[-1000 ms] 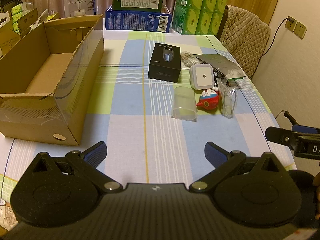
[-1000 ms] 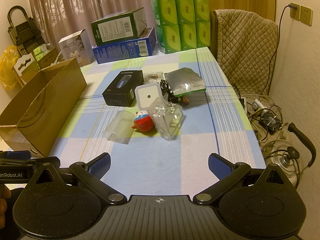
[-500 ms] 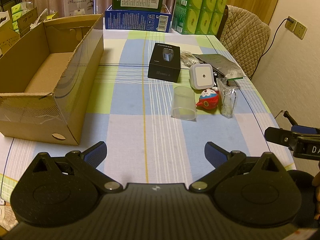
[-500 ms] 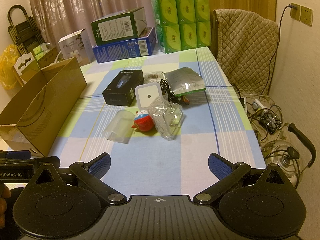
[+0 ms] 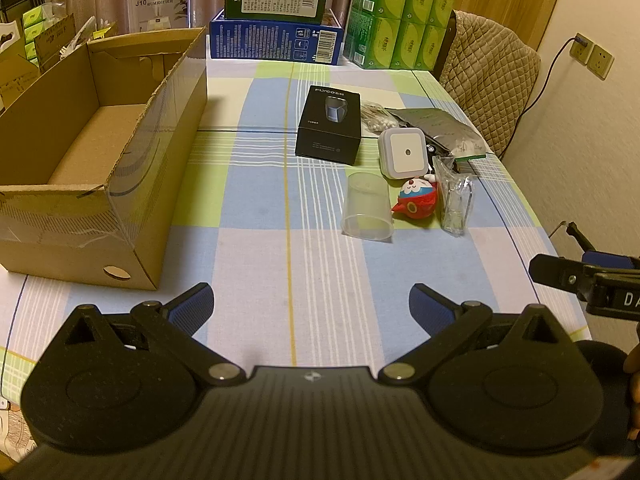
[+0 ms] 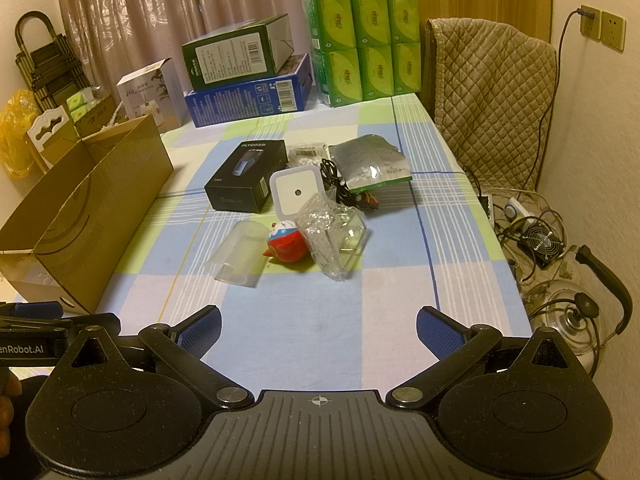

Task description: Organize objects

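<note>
While both claws hover released at the near edge, left claw (image 5: 311, 300) and right claw (image 6: 318, 326), bare checked surface (image 5: 288, 264) lies ahead. Carton (image 5: 80, 168): open, left edge. Cluster mid-right: clear cup (image 5: 367, 212) on its side, red toy (image 5: 416, 202) beside it, black box (image 5: 330, 125), white plug (image 5: 402, 152), crinkled bag (image 6: 334, 236). Curtains behind.

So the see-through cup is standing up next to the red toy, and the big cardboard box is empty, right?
Not quite. The see-through cup is lying on its side next to the red toy, as the left wrist view shows. The cardboard box does look empty.
</note>
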The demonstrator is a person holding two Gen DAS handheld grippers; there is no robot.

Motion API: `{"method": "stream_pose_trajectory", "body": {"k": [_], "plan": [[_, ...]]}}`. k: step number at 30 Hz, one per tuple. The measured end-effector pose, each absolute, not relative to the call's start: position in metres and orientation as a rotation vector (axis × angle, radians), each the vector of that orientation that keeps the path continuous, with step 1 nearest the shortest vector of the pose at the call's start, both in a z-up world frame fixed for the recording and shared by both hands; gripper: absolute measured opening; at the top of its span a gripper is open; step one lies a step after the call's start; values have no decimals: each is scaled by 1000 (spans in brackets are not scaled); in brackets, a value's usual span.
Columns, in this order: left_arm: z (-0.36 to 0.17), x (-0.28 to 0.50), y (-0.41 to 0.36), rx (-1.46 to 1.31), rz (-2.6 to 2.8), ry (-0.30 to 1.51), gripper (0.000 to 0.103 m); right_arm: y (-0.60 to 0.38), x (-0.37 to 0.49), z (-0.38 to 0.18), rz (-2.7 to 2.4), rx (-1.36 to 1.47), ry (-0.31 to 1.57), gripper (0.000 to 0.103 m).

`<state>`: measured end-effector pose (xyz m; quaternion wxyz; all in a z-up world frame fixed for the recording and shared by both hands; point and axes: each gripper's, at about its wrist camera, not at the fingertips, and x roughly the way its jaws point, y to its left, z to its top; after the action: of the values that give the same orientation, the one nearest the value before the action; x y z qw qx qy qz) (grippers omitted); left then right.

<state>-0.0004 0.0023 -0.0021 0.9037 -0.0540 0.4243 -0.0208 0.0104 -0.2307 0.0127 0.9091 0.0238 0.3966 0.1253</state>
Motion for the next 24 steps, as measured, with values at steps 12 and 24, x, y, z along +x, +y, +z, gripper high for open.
{"method": "stream_pose_trajectory", "body": {"k": [12,24], "plan": [[0,-5,-6,-89,-17,870,102,-235,11,16,253,73,817,101],[7,32,-23,-56,-122,901,102,-256,33,29,288,70,787,101]]}}
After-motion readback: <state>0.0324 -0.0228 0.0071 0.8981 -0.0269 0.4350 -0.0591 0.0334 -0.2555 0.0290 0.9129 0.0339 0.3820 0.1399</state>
